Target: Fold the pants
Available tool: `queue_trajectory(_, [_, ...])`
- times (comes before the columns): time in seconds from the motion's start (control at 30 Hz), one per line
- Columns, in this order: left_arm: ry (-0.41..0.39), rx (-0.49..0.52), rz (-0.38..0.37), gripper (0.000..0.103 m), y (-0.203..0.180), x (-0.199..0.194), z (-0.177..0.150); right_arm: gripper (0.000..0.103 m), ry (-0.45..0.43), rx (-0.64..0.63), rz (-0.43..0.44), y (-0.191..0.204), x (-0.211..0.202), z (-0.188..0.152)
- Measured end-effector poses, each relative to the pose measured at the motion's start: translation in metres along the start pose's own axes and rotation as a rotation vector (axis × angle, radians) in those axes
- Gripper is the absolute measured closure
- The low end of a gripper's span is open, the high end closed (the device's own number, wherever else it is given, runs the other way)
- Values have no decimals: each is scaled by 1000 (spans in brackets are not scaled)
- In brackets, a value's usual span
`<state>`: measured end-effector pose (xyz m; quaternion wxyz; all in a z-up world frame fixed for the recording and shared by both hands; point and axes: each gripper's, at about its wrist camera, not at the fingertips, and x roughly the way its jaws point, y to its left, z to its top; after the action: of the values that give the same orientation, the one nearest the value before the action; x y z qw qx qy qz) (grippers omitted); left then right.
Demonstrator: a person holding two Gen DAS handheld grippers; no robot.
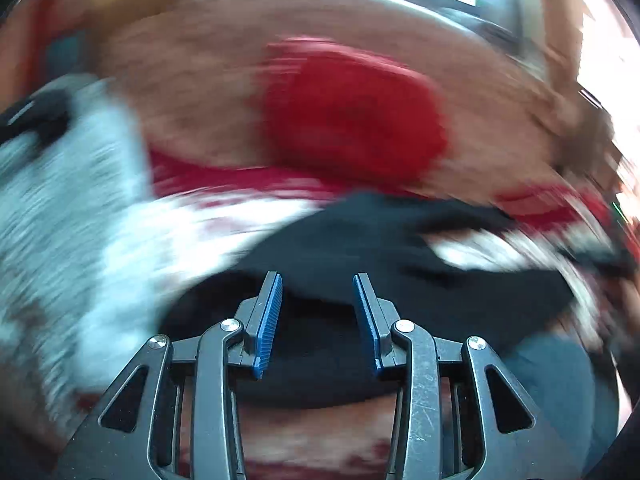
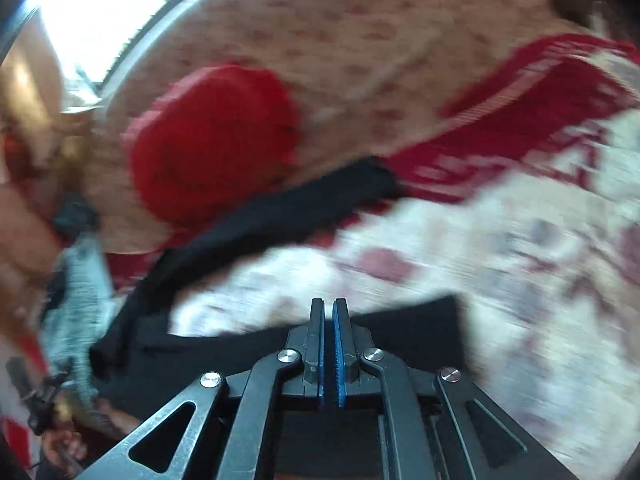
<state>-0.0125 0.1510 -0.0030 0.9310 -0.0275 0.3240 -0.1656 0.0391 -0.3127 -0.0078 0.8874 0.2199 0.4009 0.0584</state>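
The black pants (image 1: 400,240) lie crumpled on a red and white patterned bedspread (image 1: 192,216). My left gripper (image 1: 317,278) stands open just above them, and its blue pads (image 1: 268,320) are clearly apart with only black cloth showing beneath the gap. In the right wrist view the pants (image 2: 240,352) stretch from a long dark band at the upper middle down under the fingers. My right gripper (image 2: 329,304) is shut. The cloth's edge meets its fingers from both sides and looks sharp, so it seems pinched. Both views are heavily blurred.
A red cushion (image 1: 348,120) (image 2: 212,140) sits on the beige spotted cover beyond the pants. A grey-white cloth (image 1: 60,200) (image 2: 76,300) lies at the left. A blue-clad leg (image 1: 560,380) shows at the lower right, with a bright window (image 2: 100,12) behind.
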Motion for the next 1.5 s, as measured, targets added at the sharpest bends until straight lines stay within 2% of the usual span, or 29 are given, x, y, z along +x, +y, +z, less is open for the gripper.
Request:
queue_trajectory(0.03, [7,64,-29,67,-17,7,2,99,-19,-24,16,7,2,-5])
queue_trajectory(0.1, [35,183,-14,67,-41,25,5,99,-62,-61,68,25,16,-12])
queue_trajectory(0.13, [56,215,1,57,-47,33,7,99,-83,-86,79,32,25,-20])
queue_trajectory(0.17, [101,248,6,50,-50,46,8,99,-90,-109,68,36,29,-29])
queue_trajectory(0.2, [136,289,8,47,-54,57,6,99,-68,-149,19,41,41,-41])
queue_trajectory(0.23, [154,323,9,47,-56,63,1,99,-3,-181,-57,46,54,-48])
queue_trajectory(0.27, [181,352,19,47,-58,72,-3,99,-5,-209,-79,51,56,-50])
queue_trajectory(0.3, [210,372,62,48,-57,82,-7,99,-33,-259,-94,58,51,-50])
queue_trajectory(0.33, [226,367,81,53,-54,90,-9,99,-38,-288,-95,62,50,-50])
queue_trajectory(0.37, [230,344,88,66,-50,92,-9,99,-38,-300,-91,64,50,-50])
queue_trajectory(0.4, [228,309,103,94,-44,92,-9,99,-29,-293,-94,61,52,-52])
queue_trajectory(0.5, [189,139,110,98,-20,84,8,98,-17,-253,-83,55,54,-51])
queue_trajectory(0.63, [82,12,220,98,17,68,57,95,-19,-209,-65,48,52,-53])
queue_trajectory(0.7, [75,-25,275,98,35,70,76,95,-20,-204,-59,47,52,-53])
queue_trajectory(0.77, [89,-21,418,98,61,89,95,95,-24,-216,-66,47,50,-55])
queue_trajectory(0.87, [182,-77,609,97,104,117,102,95,-30,-234,-78,50,50,-56])
queue_trajectory(0.93, [202,-141,688,96,121,116,98,95,-31,-234,-79,50,50,-56])
queue_trajectory(1.0, [148,-192,650,96,119,103,96,95,-30,-229,-74,50,49,-55])
queue_trajectory(1.07, [44,-171,588,93,96,87,92,95,-58,-211,-63,50,42,-51])
queue_trajectory(1.13, [-11,-101,503,68,70,83,88,95,-126,-200,-63,49,30,-42])
queue_trajectory(1.2, [-20,-30,401,65,51,92,85,95,-145,-186,-59,48,29,-26])
queue_trajectory(1.23, [6,16,358,65,42,103,82,95,-131,-176,-62,47,33,-16])
queue_trajectory(1.27, [30,39,349,65,37,113,80,95,-110,-167,-82,48,41,-1])
queue_trajectory(1.33, [94,44,365,65,39,136,77,95,-85,-141,-66,47,57,24])
queue_trajectory(1.4, [195,-5,393,64,57,163,68,95,-33,-119,-25,45,80,46])
queue_trajectory(1.43, [234,-61,394,59,73,176,62,95,-3,-123,-1,44,91,54])
queue_trajectory(1.47, [213,-105,370,56,81,174,61,95,54,-128,31,41,106,61])
queue_trajectory(1.5, [206,-144,353,48,89,173,61,95,99,-144,-2,37,117,67])
